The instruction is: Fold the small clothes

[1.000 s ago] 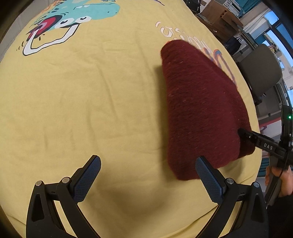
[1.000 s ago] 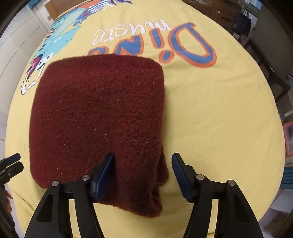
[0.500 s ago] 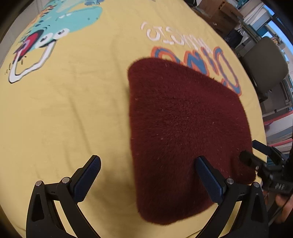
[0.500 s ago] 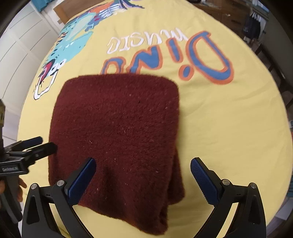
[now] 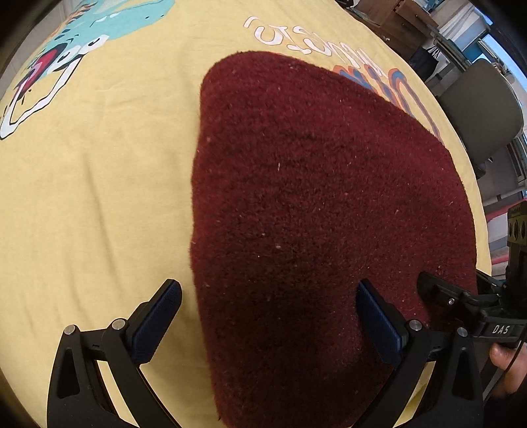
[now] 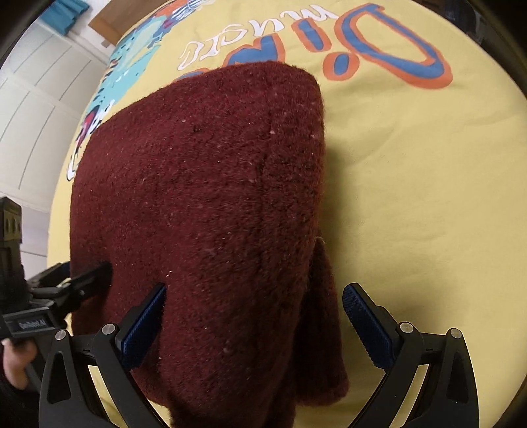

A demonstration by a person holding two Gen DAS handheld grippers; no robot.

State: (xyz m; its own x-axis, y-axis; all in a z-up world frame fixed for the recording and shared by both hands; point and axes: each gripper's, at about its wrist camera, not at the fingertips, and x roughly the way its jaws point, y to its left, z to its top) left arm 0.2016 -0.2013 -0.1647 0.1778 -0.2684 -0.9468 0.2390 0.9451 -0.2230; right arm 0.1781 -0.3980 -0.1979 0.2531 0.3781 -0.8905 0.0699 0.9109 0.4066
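Note:
A dark red fuzzy garment (image 5: 313, 214) lies folded on the yellow printed cloth (image 5: 98, 197); it fills the middle of the right wrist view (image 6: 210, 204) too. My left gripper (image 5: 268, 316) stands open over the garment's near left edge, one finger beside the cloth, one above the garment. My right gripper (image 6: 253, 319) is open wide, its jaws straddling the garment's near right part without pressing it. A looser flap (image 6: 324, 296) hangs out at the garment's near right side. Each gripper's tip shows at the edge of the other's view.
The yellow cloth carries a teal dinosaur print (image 5: 98, 26) and blue-orange lettering (image 6: 378, 56). A grey chair (image 5: 477, 108) and wooden furniture (image 5: 395, 19) stand beyond the far right edge. White panelled doors (image 6: 36, 98) are at the left. A hand (image 5: 507, 355) holds the right tool.
The right gripper let go of the garment's near edge, opened wide and came lower. The left gripper moved right and down, so the garment now lies between its fingers.

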